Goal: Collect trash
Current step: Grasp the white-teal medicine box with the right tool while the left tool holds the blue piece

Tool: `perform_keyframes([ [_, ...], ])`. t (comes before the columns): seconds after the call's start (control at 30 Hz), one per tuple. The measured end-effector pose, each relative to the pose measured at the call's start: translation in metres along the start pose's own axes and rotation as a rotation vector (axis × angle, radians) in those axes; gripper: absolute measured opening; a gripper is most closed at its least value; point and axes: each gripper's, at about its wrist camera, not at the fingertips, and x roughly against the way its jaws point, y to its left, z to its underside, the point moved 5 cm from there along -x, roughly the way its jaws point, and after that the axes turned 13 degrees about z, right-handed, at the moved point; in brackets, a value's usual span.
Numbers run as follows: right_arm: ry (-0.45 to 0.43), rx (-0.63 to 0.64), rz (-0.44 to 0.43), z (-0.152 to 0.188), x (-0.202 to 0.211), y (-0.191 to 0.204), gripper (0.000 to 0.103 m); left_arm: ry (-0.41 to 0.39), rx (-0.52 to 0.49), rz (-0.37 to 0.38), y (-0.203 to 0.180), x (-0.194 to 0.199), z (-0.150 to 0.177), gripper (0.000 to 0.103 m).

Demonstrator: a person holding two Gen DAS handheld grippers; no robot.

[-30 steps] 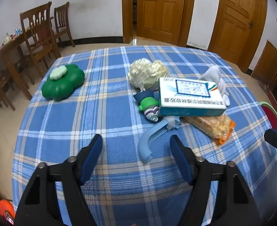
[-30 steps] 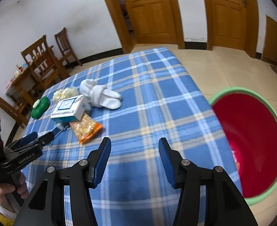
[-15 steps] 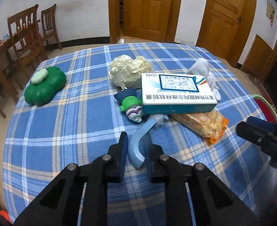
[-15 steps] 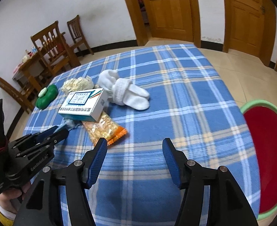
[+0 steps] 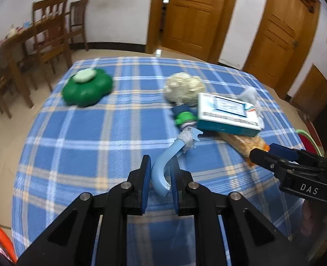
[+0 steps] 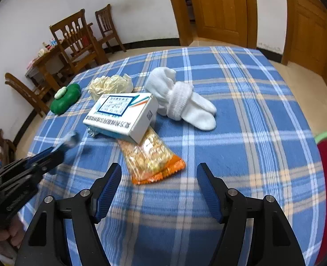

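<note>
left gripper [image 5: 160, 185] clamped on blue hook [image 5: 163, 168] | right gripper [image 6: 159, 190] opening, empty | snack bag [image 6: 151, 157] just ahead, lengthwise

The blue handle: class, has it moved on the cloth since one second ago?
Yes. The blue handle, now clamped in the left gripper, has swung away from the box, toward the camera.

One box [image 6: 121, 115], one snack packet [image 6: 151, 158], one pair of socks [image 6: 181, 100] (rolled together), one crumpled bag [image 6: 110, 85], one green case [image 6: 64, 98], one razor [image 5: 170, 157], two grippers.
</note>
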Motion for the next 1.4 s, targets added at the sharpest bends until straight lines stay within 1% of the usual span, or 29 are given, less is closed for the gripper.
perform_keyframes([
  [0.13,-0.020,0.026,0.031,-0.003,-0.004,0.007,0.072,-0.003,0.048,-0.019,0.016,0.003,0.002,0.016],
  [0.2,-0.026,0.044,0.053,-0.002,-0.004,0.009,0.070,-0.007,0.061,-0.019,0.017,0.004,0.003,0.016],
  [0.23,-0.033,0.060,0.067,-0.001,-0.004,0.011,0.058,-0.009,0.061,-0.018,0.017,0.005,0.003,0.016],
  [0.27,-0.038,0.074,0.072,0.000,-0.004,0.012,0.054,-0.011,0.059,-0.017,0.016,0.006,0.004,0.016],
  [0.3,-0.040,0.083,0.071,0.001,-0.003,0.013,0.054,-0.013,0.056,-0.016,0.014,0.006,0.004,0.016],
  [0.33,-0.041,0.087,0.060,0.003,-0.001,0.013,0.050,-0.013,0.053,-0.013,0.012,0.007,0.004,0.016],
  [0.4,-0.042,0.087,0.050,0.006,0.002,0.012,0.048,-0.016,0.047,-0.005,0.008,0.009,0.005,0.016],
  [0.63,-0.035,0.085,0.047,0.025,0.025,-0.001,0.047,-0.028,0.023,0.025,-0.011,0.017,0.007,0.016],
  [0.77,-0.027,0.031,0.013,0.035,0.043,-0.017,0.047,-0.030,-0.001,0.049,-0.026,0.021,0.011,0.016],
  [0.83,-0.015,-0.003,0.008,0.040,0.051,-0.027,0.047,-0.027,-0.011,0.074,-0.036,0.023,0.014,0.016],
  [0.93,0.016,-0.042,0.025,0.046,0.057,-0.038,0.047,-0.022,-0.035,0.107,-0.051,0.026,0.018,0.016],
  [1.1,0.018,-0.062,0.075,0.057,0.065,-0.052,0.048,-0.018,-0.071,0.124,-0.067,0.028,0.024,0.016],
  [1.27,0.044,-0.081,0.137,0.074,0.066,-0.066,0.048,-0.011,-0.067,0.128,-0.070,0.027,0.028,0.016],
  [1.4,0.056,-0.094,0.127,0.083,0.067,-0.066,0.050,-0.007,-0.061,0.124,-0.068,0.026,0.032,0.016],
])
